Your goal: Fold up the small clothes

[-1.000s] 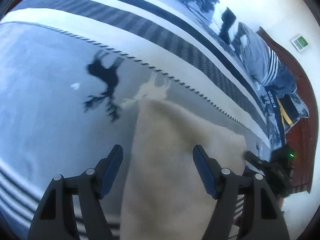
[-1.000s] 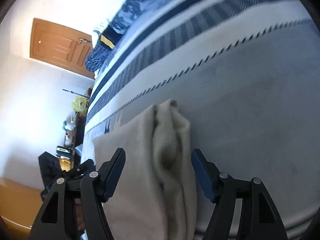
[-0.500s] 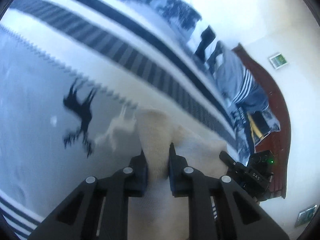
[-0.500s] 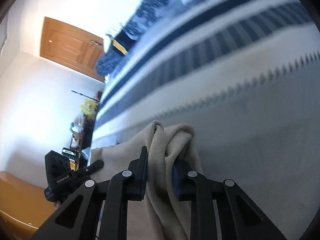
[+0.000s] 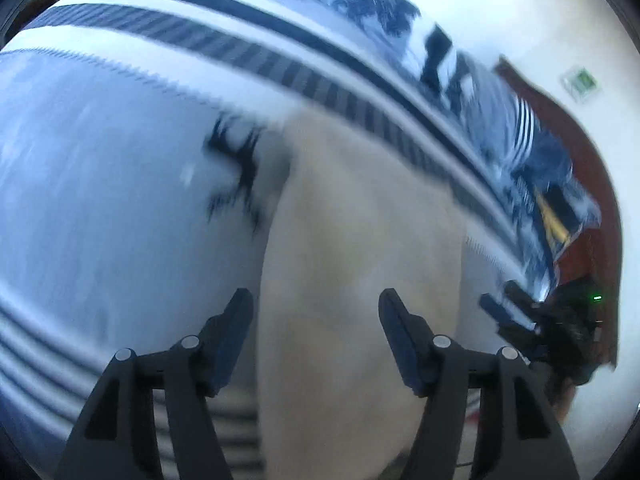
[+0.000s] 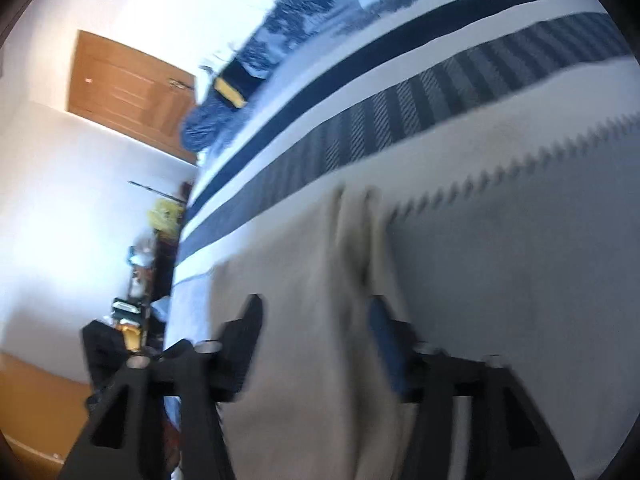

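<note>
Mid-fold: beige garment (image 5: 360, 248) flat on the striped bed (image 5: 100, 220), bunched ridge along one edge (image 6: 356, 240). Left gripper (image 5: 316, 320) and right gripper (image 6: 316, 320) spread wide, fingers gripping nothing. Next, probably: pinch an edge, carry it across, smooth flat.

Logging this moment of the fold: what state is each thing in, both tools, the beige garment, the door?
left tool: open, fingers either side of the garment, not pinching it.
right tool: open, straddling the garment's ridge.
beige garment: lying on the bedspread, released, with a raised crease along its right edge.
door: shut.
</note>
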`<state>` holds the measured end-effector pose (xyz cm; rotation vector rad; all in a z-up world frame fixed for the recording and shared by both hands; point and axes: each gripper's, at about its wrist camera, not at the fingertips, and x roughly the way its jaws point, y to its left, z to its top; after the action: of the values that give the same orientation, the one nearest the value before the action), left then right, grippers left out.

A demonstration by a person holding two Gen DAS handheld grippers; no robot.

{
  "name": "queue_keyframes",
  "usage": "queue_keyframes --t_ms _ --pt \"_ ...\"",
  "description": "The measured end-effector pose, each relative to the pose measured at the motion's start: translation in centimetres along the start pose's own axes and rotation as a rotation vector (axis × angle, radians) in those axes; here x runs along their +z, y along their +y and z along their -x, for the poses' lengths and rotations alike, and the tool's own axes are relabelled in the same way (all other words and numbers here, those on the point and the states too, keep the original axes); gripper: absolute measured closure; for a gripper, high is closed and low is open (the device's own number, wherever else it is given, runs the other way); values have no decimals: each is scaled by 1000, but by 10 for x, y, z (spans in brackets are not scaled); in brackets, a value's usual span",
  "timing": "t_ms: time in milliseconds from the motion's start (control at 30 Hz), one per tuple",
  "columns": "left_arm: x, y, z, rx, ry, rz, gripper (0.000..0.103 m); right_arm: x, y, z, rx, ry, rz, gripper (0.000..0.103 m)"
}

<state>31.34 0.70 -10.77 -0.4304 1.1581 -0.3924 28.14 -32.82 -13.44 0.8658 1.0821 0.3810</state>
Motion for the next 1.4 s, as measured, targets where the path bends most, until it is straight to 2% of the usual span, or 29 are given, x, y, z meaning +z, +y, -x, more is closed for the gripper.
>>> queue_keyframes --t_ms 100,167,200,233,267,367,400,433,533,567,667,733,833,867,933,967,1167,1300,1400 --pt "-53 3 2 48 25 -35 39 -62 -5 18 20 22 -29 40" --pt "-78 2 2 73 30 -61 39 -103 -13 12 -20 80 -33 42" --pt "-85 1 1 87 37 -67 39 -111 -14 6 -43 113 -24 53" --pt "-94 0 0 83 58 -72 42 -117 -16 2 -84 137 -14 68" --pt "-99 -1 -2 71 70 -80 45 -118 -15 -2 -122 153 -8 71" --pt "-111 -5 -9 82 92 -93 58 -123 -13 -10 -137 189 8 75" --pt "-114 -6 -9 79 98 -95 67 -127 -15 -13 -154 203 6 87" --pt "-116 -8 -8 88 93 -92 67 -130 -17 -14 -148 208 -4 97" --pt "-123 -17 -2 97 70 -126 68 -128 -6 0 -190 131 37 98" --pt "-127 -18 -3 103 75 -137 68 -131 2 1 -248 113 84 98" --pt "-144 -14 -5 139 83 -151 65 -140 6 -25 -403 154 162 100" --pt "-149 -12 -2 152 88 -155 61 -140 9 -26 -411 142 158 99" --pt "-160 -17 6 214 94 -199 61 -142 10 -16 -353 118 124 94" --pt "-163 -20 11 233 85 -219 60 -145 9 -13 -335 110 104 82" --pt "-174 -24 22 273 61 -255 48 -151 8 -5 -351 82 87 43" --pt "-180 -26 28 286 48 -264 46 -154 10 -2 -373 67 91 38" --pt "-202 -32 57 302 -5 -302 39 -178 6 15 -437 59 61 35" --pt "-210 -47 76 316 -89 -325 30 -194 11 41 -440 12 43 35" --pt "-212 -48 92 299 -134 -307 30 -207 16 57 -445 -19 48 34"
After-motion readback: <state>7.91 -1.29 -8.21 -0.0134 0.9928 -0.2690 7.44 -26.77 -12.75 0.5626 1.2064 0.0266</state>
